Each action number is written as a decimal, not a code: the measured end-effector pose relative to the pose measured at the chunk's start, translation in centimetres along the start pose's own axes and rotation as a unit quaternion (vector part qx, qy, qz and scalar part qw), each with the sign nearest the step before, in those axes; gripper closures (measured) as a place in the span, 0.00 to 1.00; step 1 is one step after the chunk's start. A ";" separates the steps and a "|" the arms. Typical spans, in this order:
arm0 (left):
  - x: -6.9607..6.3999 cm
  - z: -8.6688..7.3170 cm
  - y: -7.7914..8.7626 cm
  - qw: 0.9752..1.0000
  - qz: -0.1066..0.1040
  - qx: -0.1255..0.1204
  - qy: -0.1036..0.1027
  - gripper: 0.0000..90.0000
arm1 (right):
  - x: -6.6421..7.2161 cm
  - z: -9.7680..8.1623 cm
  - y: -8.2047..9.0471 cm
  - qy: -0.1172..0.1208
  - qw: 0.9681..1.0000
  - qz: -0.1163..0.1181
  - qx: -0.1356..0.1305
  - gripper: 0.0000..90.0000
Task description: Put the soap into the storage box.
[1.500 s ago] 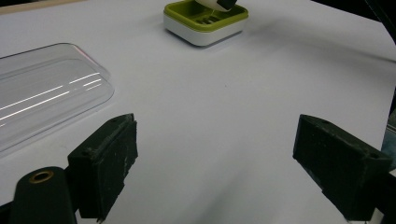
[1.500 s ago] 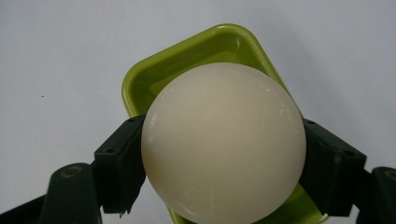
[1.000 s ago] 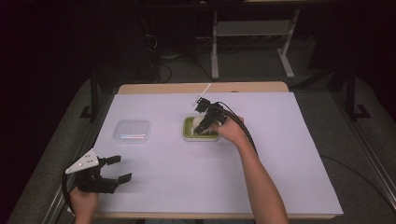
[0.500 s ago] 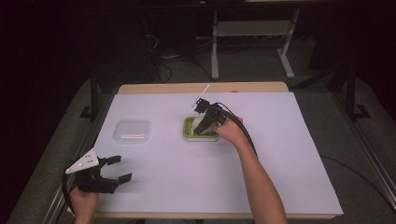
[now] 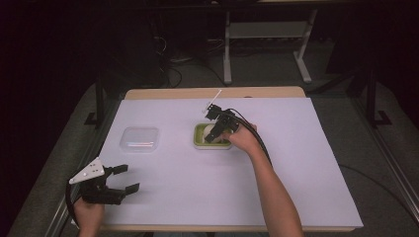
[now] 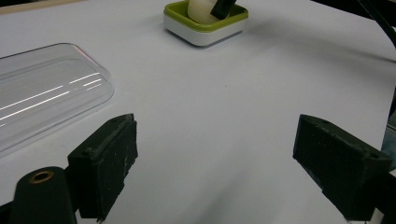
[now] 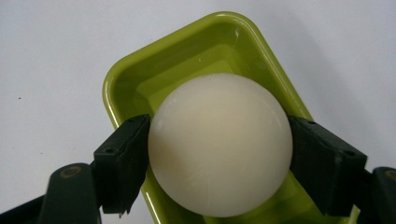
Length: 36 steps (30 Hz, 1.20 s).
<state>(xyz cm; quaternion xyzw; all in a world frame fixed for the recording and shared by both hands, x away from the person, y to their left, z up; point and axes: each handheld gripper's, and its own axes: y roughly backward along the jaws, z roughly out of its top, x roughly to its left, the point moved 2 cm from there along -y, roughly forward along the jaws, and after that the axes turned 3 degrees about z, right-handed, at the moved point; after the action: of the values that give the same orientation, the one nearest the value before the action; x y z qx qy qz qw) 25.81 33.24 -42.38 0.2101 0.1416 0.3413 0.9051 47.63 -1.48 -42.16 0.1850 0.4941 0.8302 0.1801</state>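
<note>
White ball [image 7: 219,144] gripped by right fingers [image 7: 123,163] inside green tray [image 7: 140,79]; left fingers [image 6: 105,163] wide.

left claw [image 5: 122,178]: black, blocky pads, grey three-cornered plate, brass screw | right claw [image 5: 213,129]: black, black cable, white marker stalk | forearms: bare, no sleeves

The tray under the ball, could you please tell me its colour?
Lime green tray with a white base, clearest in the right gripper view.
</note>
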 end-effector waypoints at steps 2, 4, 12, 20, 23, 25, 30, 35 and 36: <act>0.0 0.0 0.0 1.000 0.000 0.000 0.000 0.15 | 0.0 0.1 0.1 0.000 1.000 0.001 -0.006 0.27; -0.1 0.0 -0.1 1.000 -0.001 -0.001 0.002 0.15 | 0.0 0.1 0.5 -0.001 1.000 0.000 -0.016 0.28; -0.1 0.0 -0.1 1.000 -0.002 -0.001 0.000 0.15 | 0.0 -0.2 1.6 -0.004 1.000 0.001 -0.024 0.30; -0.1 0.0 -0.1 1.000 -0.001 0.003 -0.002 0.15 | 0.7 -0.3 3.0 0.002 0.999 0.004 -0.035 0.29; -0.1 0.0 -0.1 1.000 -0.001 0.003 -0.003 0.15 | 1.0 -0.4 3.7 0.009 0.999 0.002 -0.043 0.29; -0.1 0.1 -0.1 1.000 0.000 0.004 -0.003 0.15 | 1.1 -0.5 4.0 0.008 0.999 0.006 -0.045 0.29; -0.1 0.1 -0.2 1.000 -0.001 0.004 -0.004 0.15 | 1.5 -0.9 4.8 0.007 0.999 0.011 -0.043 0.27; -0.2 0.0 -0.2 1.000 -0.001 0.004 -0.003 0.15 | 1.9 -1.4 5.3 0.011 0.999 0.020 -0.042 0.26; -0.2 0.0 -0.2 1.000 -0.002 0.004 -0.002 0.15 | 2.0 -1.5 5.5 0.014 0.998 0.021 -0.050 0.26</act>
<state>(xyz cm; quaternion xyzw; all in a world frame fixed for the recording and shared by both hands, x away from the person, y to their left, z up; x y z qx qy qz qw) 25.83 32.96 -42.42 0.2140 0.1411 0.3387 0.9053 44.53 -4.08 -37.67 0.1747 0.4504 0.8599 0.1649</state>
